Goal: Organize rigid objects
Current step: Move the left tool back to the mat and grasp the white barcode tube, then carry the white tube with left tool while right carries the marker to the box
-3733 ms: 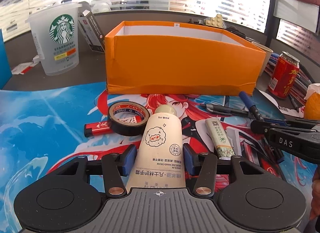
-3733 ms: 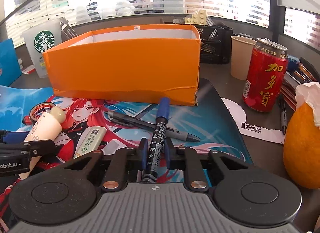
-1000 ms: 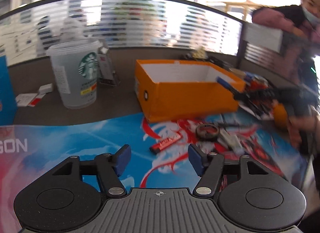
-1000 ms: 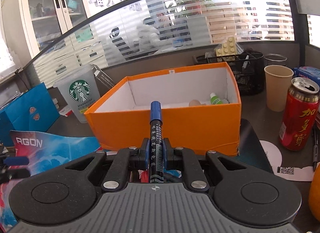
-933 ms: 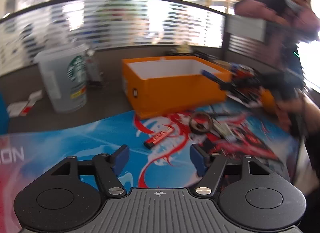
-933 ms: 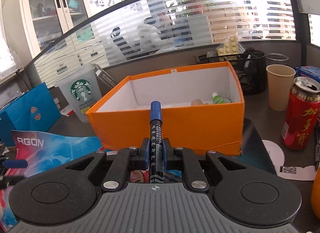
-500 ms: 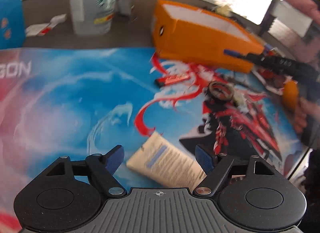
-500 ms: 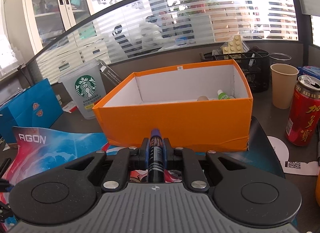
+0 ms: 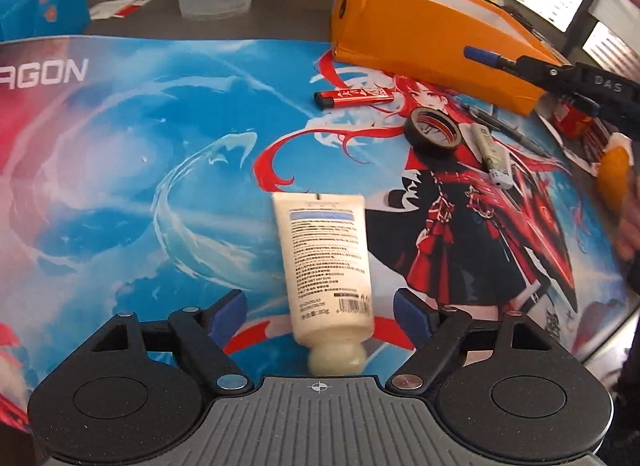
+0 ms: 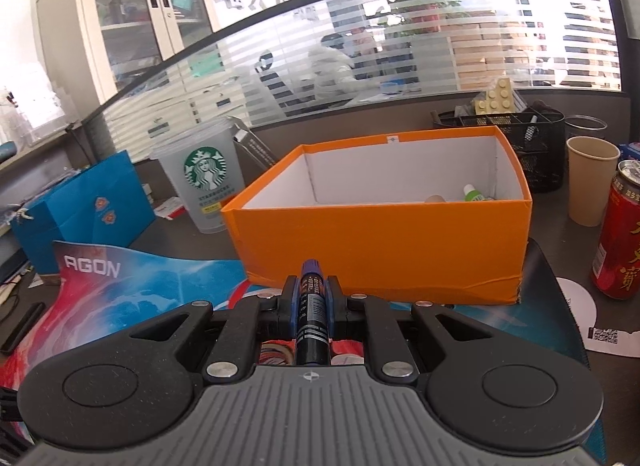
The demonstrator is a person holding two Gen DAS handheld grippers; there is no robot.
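The large desk mat, printed with blue swirls and a red-haired anime figure, covers most of the near surface and carries the loose things that wait to be sorted. At its far right edge stands the open orange cardboard box with white inside walls. It is probably the collecting place, because a small green-capped bottle and one more pale item already lie in its far right corner.

To the far left of the box stands a translucent Starbucks plastic cup, and to the right a red drink can; both look like desk furniture, not part of the sorting.

The left gripper is released, its blue-padded jaws spread wide on either side of the cream hand-cream tube. The tube lies flat on the mat between them, its cap toward the camera and its printed back side up, touching neither pad. This placing suggests that a grasp across the tube body is being prepared.

The right gripper is clenched on a blue-capped black marker pen, which points forward toward the near wall of the box, at a height below the rim. It likely must rise before the pen can go in.

Farther on the mat, near the box, lie a black roll of tape, a red flat lighter-like stick to its left, and a small white-green tube just beside the tape on its right.
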